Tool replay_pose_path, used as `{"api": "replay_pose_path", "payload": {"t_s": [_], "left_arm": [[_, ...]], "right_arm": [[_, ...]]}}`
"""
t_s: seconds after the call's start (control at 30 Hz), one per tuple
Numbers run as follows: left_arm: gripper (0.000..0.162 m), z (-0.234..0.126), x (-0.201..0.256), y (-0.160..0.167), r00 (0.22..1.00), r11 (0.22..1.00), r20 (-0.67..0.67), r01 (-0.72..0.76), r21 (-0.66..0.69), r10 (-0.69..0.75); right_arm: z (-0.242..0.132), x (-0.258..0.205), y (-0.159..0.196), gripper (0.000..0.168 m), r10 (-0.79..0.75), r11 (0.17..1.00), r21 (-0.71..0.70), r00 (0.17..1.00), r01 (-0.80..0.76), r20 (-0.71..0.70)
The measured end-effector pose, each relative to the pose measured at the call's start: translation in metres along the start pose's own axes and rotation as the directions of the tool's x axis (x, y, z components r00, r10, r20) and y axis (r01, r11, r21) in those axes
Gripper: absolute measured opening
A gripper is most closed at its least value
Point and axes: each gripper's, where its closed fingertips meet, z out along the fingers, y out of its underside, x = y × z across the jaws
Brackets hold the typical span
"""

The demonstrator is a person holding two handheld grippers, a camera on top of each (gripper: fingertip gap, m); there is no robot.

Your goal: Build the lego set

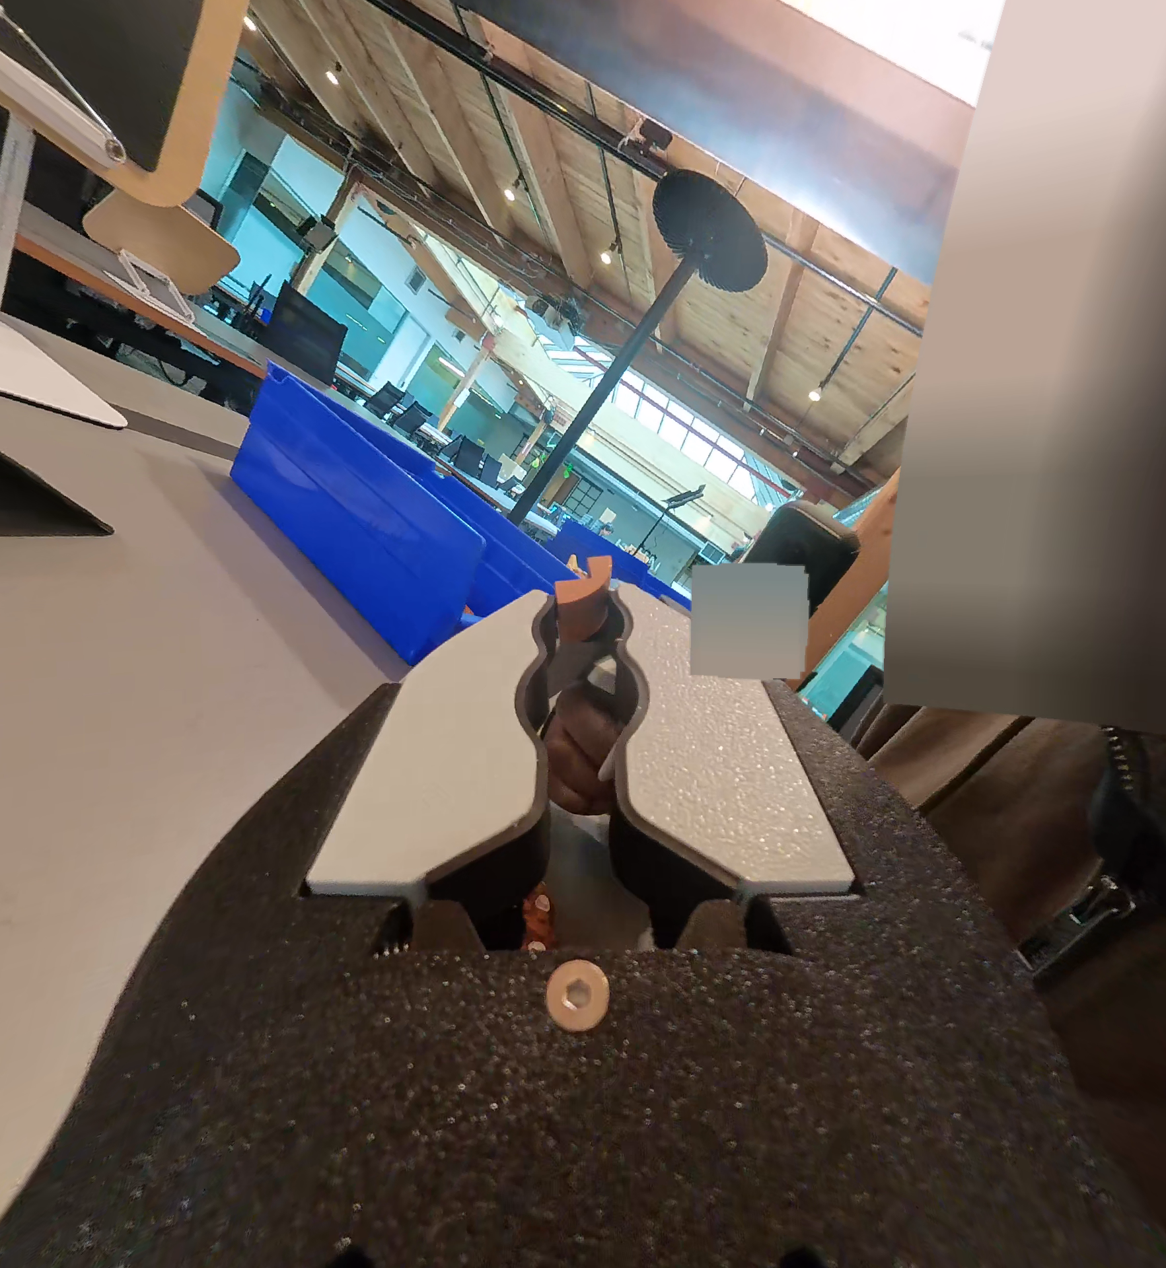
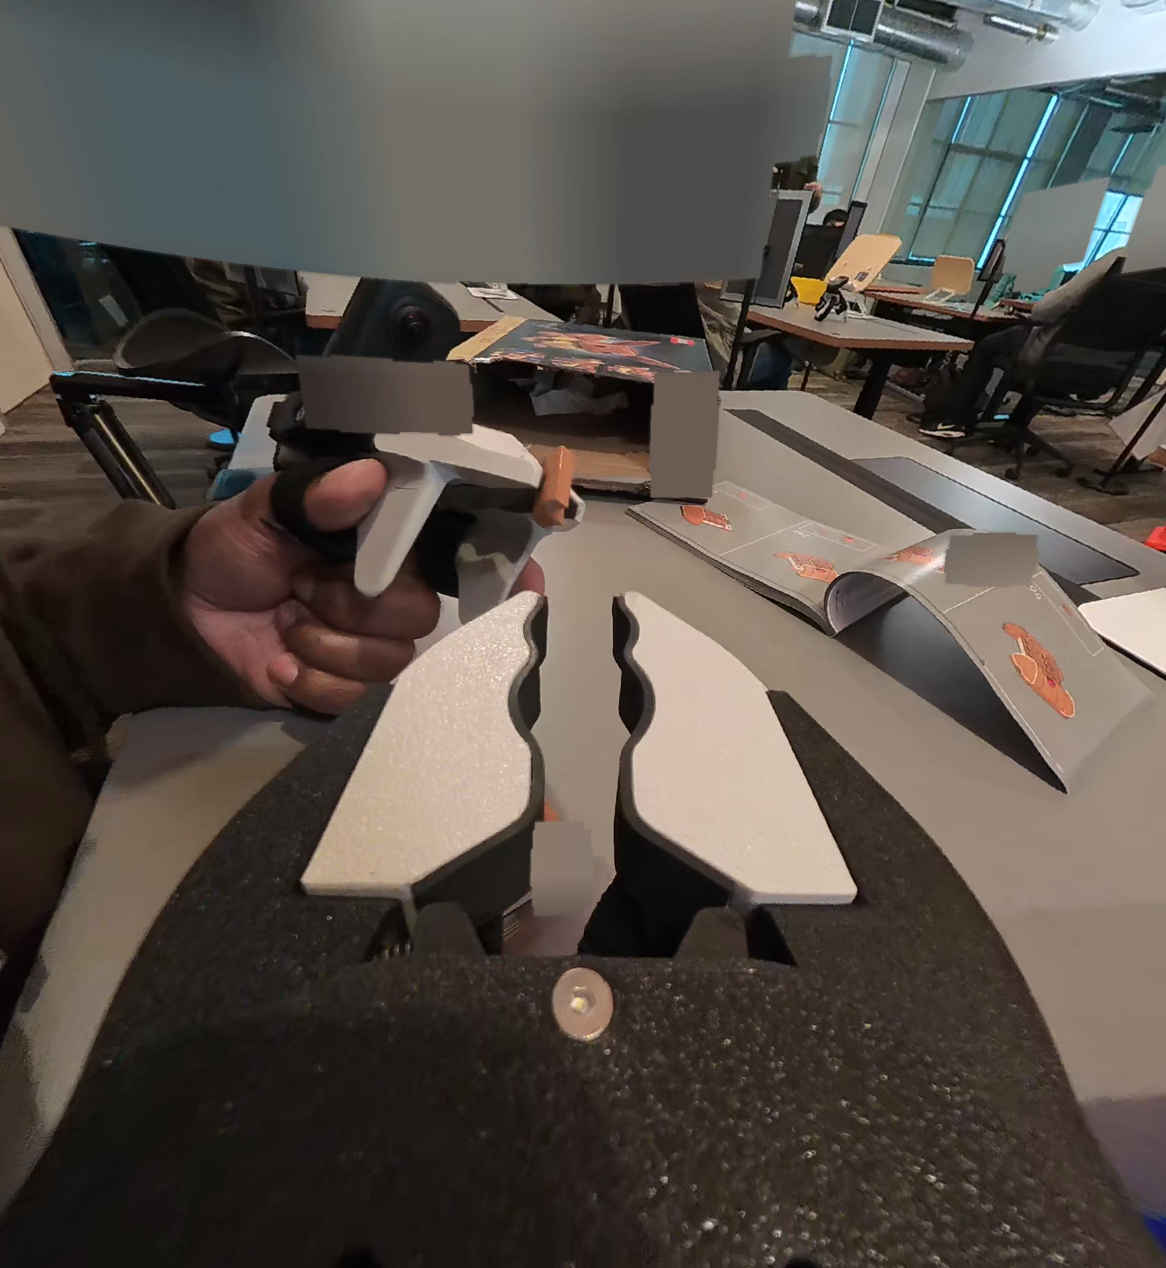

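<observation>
Fingers first: left gripper (image 1: 583, 607) pinched on an orange brick (image 1: 581, 604) at the tips, raised above the grey table (image 1: 120, 686); right gripper (image 2: 578, 607) parted by a narrow gap, holding nothing. Largest to smallest beyond that: blue bins (image 1: 360, 494) in a row on the table past the left tips; torn cardboard box (image 2: 566, 405) at the far edge; open booklet (image 2: 909, 597) right of the right gripper, one page curling up. Seen from the right wrist, a hand (image 2: 305, 597) wrapped round the left gripper's handle, brick sticking up between its tips.
</observation>
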Motion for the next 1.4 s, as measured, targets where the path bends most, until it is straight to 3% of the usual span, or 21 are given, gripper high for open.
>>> {"api": "replay_pose_path", "payload": {"t_s": [0.57,0.7,0.87,1.4], "left_arm": [[0.014,-0.009,-0.012,-0.014,0.996,0.993,0.034,0.074,0.088,-0.077],[0.014,-0.009,-0.015,-0.012,0.980,0.992,0.162,-0.121,0.039,0.113],[0.014,-0.003,-0.016,0.000,0.870,0.909,0.261,-0.397,-0.127,0.417],[0.014,-0.005,0.022,-0.001,0.934,0.935,0.029,-0.355,-0.004,0.355]], "right_arm": [[0.006,0.002,0.007,0.017,0.022,0.999,-0.031,1.000,-0.021,0.020],[0.000,-0.004,0.003,0.018,0.047,0.999,-0.022,0.997,-0.046,0.062],[-0.008,-0.002,0.001,0.019,0.049,0.998,-0.039,0.998,-0.047,0.050],[-0.007,-0.024,-0.023,0.019,-0.033,0.999,-0.017,0.995,0.035,0.097]]}}
